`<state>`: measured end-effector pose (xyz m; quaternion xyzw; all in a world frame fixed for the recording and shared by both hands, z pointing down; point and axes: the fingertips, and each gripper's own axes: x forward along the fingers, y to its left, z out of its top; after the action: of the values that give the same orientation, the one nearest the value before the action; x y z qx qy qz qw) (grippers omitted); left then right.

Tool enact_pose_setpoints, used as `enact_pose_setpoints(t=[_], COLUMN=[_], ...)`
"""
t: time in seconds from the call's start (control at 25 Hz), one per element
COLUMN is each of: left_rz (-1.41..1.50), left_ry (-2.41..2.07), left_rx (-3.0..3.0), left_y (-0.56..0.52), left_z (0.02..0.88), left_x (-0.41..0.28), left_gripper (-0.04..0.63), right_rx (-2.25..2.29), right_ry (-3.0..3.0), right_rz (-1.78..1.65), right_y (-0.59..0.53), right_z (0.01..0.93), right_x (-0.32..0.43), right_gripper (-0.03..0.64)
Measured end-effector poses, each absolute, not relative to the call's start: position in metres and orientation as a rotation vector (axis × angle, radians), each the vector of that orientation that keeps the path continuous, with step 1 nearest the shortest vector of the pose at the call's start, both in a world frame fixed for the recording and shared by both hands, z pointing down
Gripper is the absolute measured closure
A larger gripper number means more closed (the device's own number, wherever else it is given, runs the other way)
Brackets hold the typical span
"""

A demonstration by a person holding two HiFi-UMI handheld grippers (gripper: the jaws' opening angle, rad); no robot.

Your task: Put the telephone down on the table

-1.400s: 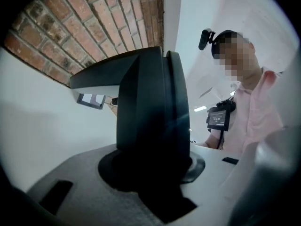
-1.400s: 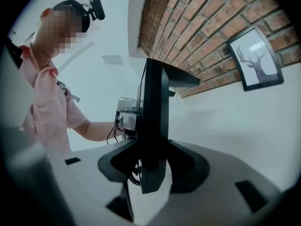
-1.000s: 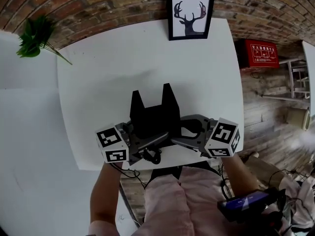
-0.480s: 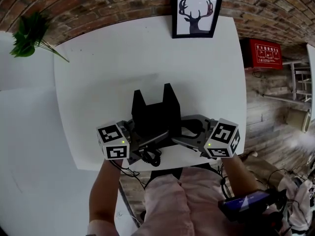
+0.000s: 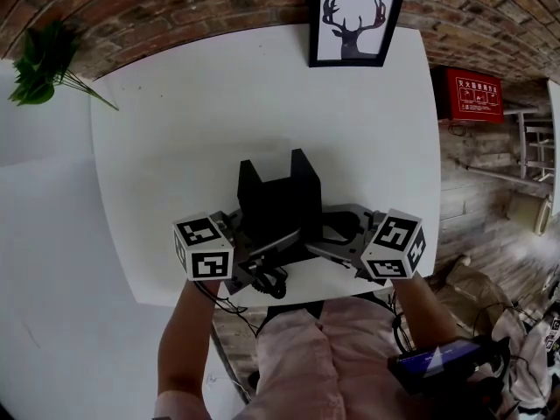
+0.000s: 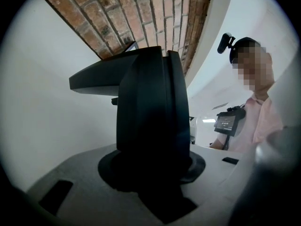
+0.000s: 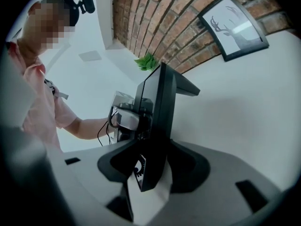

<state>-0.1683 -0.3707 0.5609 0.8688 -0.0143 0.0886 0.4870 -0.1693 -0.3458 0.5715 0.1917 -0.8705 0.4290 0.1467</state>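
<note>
The black telephone [image 5: 278, 204] is over the near middle of the white table [image 5: 175, 129], gripped from both sides. My left gripper [image 5: 254, 245] is shut on its left side, and in the left gripper view the telephone [image 6: 150, 117] fills the space between the jaws of that gripper [image 6: 153, 185]. My right gripper [image 5: 317, 239] is shut on the right side. In the right gripper view the telephone [image 7: 157, 117] stands edge-on in that gripper [image 7: 153, 173]. Its coiled cord [image 5: 267, 278] hangs at the table's near edge. Whether the base touches the table I cannot tell.
A framed deer picture [image 5: 354, 20] leans on the brick wall at the table's far edge. A green plant [image 5: 39, 68] is at far left. A red box [image 5: 471, 94] sits off the table to the right. A small screen device [image 5: 437, 357] hangs at the person's right side.
Both grippers have sunk a little toward the table with the telephone held between them. The grip looks the same.
</note>
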Motion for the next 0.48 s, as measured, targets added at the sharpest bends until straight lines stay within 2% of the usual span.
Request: enact_pose_setpoints(t=[0.48], left_rz=[0.241], left_ry=[-0.063], left_rx=[1.962], left_y=[-0.377], left_z=[0.573], left_x=[-0.17], left_gripper=[0.43], right_rx=[0.56], right_ry=[-2.449], right_rz=[1.321], right_y=[-0.351], right_z=[0.578], right_x=[-0.17], right_gripper=[0.413])
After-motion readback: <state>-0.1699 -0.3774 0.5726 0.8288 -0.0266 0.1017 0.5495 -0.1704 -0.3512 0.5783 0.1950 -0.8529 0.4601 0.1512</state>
